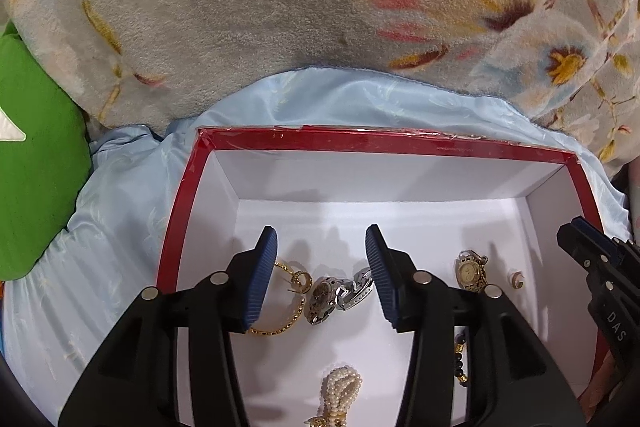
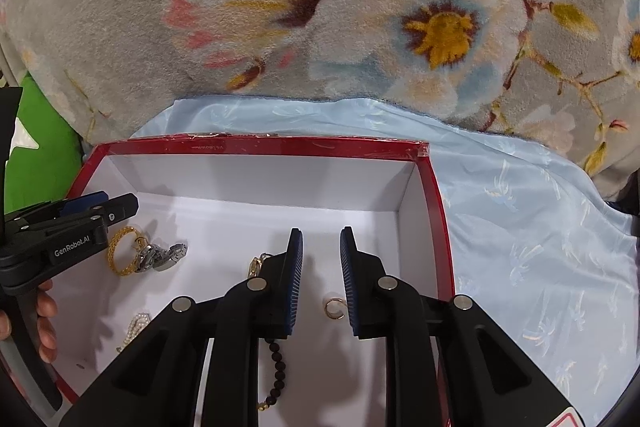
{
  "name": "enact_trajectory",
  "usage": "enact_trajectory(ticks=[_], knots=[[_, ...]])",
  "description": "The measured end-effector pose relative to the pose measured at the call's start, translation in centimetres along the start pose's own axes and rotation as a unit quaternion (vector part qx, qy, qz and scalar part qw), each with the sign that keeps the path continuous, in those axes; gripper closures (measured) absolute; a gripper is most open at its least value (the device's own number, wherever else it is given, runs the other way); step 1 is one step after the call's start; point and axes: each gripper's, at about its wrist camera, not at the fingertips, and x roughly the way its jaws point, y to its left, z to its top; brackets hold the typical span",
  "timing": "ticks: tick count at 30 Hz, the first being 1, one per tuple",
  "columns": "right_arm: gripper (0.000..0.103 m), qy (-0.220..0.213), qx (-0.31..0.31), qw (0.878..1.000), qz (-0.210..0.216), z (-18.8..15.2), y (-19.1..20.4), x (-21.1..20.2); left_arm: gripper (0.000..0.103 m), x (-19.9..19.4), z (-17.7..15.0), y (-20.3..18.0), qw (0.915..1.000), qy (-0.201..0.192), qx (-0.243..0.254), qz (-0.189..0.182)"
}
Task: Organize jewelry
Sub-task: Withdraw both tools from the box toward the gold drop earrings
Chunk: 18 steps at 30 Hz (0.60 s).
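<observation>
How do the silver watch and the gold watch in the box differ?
The silver watch is grey metal with a dark dial; the gold watch is yellow metal with a pale dial. The silver one lies next to the gold bangle; the gold one lies apart, near a small ring. Both lie loose on the red box's white floor.

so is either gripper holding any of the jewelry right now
No. The left gripper is open above the silver watch; the right gripper has nothing between its pads.
</observation>
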Motion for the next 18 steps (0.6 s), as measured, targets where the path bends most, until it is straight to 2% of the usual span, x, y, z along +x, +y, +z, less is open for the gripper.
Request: enact_trajectory(ticks=[5, 7, 11, 13, 16, 18], knots=[[0.085, -0.01, 0.008, 1.0, 0.005, -0.1, -0.2, -0.5, 0.059, -0.9, -0.2, -0.1, 0.9997, -0.022, 0.003, 0.011], [0.084, -0.018, 0.019, 1.0, 0.013, -0.3, -0.6, -1.2, 0.059, -2.2, -0.5, -0.2, 0.999, -0.038, 0.013, 0.021], [0.084, -0.038, 0.027, 0.999, 0.022, -1.2, -1.1, -4.6, 0.055, -6.2, -1.8, 0.5, 0.9982, -0.059, 0.011, 0.005], [0.082, -0.05, 0.017, 0.998, 0.022, -2.2, -0.9, -7.2, 0.045, -9.2, -3.4, 0.8, 0.9967, -0.077, 0.024, 0.008], [0.076, -0.066, -0.003, 0.998, 0.021, -4.8, -0.5, -11.7, 0.042, -13.5, -6.8, 1.2, 0.9945, -0.093, 0.046, 0.011], [0.072, -0.07, -0.017, 0.997, 0.026, -7.3, -0.3, -14.8, 0.042, -15.6, -9.2, 1.5, 0.9944, -0.09, 0.053, 0.011]])
